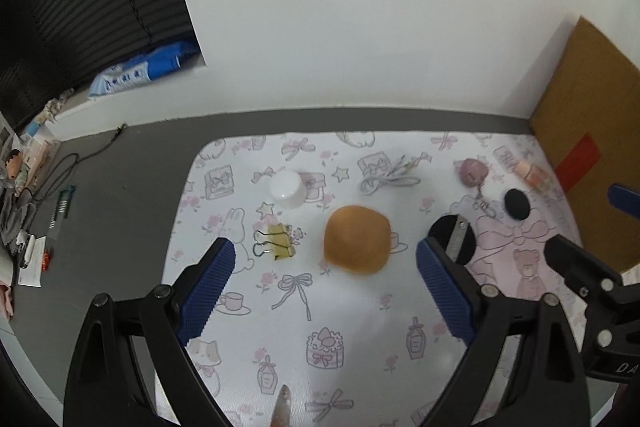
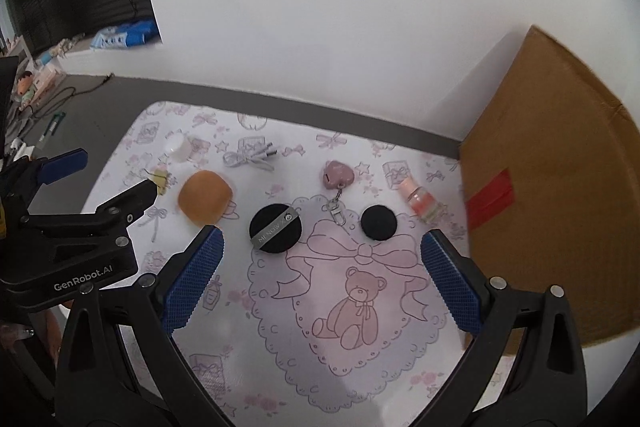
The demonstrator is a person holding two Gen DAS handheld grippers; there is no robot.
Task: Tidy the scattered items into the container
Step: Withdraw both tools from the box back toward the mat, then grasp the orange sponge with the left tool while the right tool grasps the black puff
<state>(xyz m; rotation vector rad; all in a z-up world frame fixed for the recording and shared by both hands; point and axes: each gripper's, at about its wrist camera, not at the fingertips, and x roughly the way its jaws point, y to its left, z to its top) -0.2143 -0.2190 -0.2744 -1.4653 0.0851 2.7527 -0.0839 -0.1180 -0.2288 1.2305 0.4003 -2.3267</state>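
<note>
Above patterned mat [image 2: 280,367]: both grippers' jaws spread; orange sponge [image 1: 357,239] untouched.

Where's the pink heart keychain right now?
The pink heart keychain lies on the patterned mat, toward the back in the right wrist view, between the two black puffs and left of the small pink bottle.

Cardboard box [image 2: 552,187] cut off at the right edge; black puff [image 1: 456,239] partly behind the left tool's finger.

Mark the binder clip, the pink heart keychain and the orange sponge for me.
binder clip [image 1: 282,247], left wrist view, on its yellow body.
pink heart keychain [image 2: 338,175], right wrist view, on the heart.
orange sponge [image 1: 357,245], left wrist view, on its top face.
</note>
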